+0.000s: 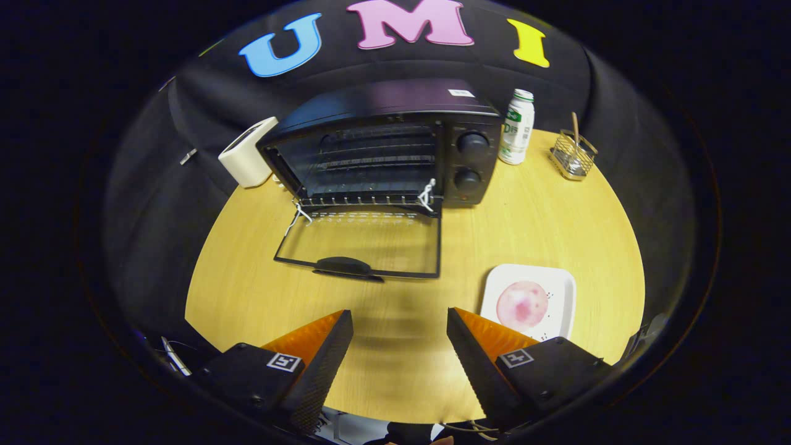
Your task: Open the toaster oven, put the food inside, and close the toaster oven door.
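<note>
A black toaster oven (383,145) stands at the back of the round wooden table (544,222). Its glass door (364,238) hangs fully open and lies flat toward me, handle (343,267) at the near edge. Inside, a wire rack (371,164) is bare. A pink round piece of food (522,304) rests on a white square plate (559,284), just beyond my right finger. My gripper (400,321) hovers above the near part of the table, open, with nothing between its fingers. The door handle lies a short way ahead of the left finger.
A white toaster-like box (247,151) stands left of the oven. A white bottle with a green label (516,127) stands to the oven's right, and a wire cutlery holder (573,154) further right. Bare tabletop lies between the fingers and the door.
</note>
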The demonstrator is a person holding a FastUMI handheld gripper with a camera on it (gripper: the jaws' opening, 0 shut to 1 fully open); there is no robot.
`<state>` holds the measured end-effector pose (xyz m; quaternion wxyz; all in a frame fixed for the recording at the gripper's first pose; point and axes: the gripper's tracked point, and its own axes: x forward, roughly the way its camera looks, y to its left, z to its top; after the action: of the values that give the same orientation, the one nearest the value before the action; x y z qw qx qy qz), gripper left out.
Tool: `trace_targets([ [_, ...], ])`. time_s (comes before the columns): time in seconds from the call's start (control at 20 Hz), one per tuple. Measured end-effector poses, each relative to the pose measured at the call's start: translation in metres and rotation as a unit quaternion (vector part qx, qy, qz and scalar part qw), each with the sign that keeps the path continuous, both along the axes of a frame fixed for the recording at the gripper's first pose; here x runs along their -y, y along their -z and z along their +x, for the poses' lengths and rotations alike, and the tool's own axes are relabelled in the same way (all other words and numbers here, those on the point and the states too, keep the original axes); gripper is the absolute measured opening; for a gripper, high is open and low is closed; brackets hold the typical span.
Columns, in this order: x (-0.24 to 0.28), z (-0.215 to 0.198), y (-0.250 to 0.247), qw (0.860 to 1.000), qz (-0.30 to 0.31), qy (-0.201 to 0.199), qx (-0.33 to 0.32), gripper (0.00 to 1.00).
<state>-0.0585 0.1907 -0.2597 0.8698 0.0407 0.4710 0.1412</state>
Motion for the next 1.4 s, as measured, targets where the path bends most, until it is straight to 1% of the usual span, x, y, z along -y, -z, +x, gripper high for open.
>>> trace_targets([
  [0.1, 0.041, 0.007, 0.004, 1.000, -0.004, 0.016, -0.023, 1.00],
  [0.2, 0.087, 0.017, 0.012, 0.998, -0.028, 0.029, -0.040, 1.00],
  [0.45, 0.180, 0.036, 0.047, 0.992, -0.092, 0.035, -0.084, 1.00],
  [0.55, 0.202, 0.042, 0.063, 0.988, -0.100, 0.047, -0.109, 0.99],
  [0.7, 0.215, 0.043, 0.093, 0.981, -0.092, 0.065, -0.159, 0.98],
  [0.8, 0.220, 0.040, 0.106, 0.978, -0.091, 0.061, -0.180, 0.89],
  [0.9, 0.216, 0.038, 0.116, 0.974, -0.078, 0.065, -0.200, 0.77],
  [0.95, 0.213, 0.034, 0.116, 0.972, -0.067, 0.070, -0.214, 0.63],
  [1.0, 0.210, 0.030, 0.120, 0.969, -0.054, 0.076, -0.230, 0.54],
  [1.05, 0.209, 0.025, 0.122, 0.965, -0.042, 0.081, -0.246, 0.41],
  [1.1, 0.209, 0.029, 0.124, 0.965, -0.027, 0.091, -0.243, 0.28],
  [1.15, 0.208, 0.030, 0.124, 0.968, -0.011, 0.091, -0.236, 0.15],
  [1.25, 0.210, 0.029, 0.117, 0.973, 0.028, 0.069, -0.217, 0.08],
  [1.3, 0.208, 0.029, 0.118, 0.973, 0.051, 0.066, -0.214, 0.08],
  [1.35, 0.206, 0.028, 0.116, 0.971, 0.081, 0.065, -0.214, 0.05],
  [1.4, 0.204, 0.027, 0.113, 0.968, 0.116, 0.075, -0.211, 0.05],
])
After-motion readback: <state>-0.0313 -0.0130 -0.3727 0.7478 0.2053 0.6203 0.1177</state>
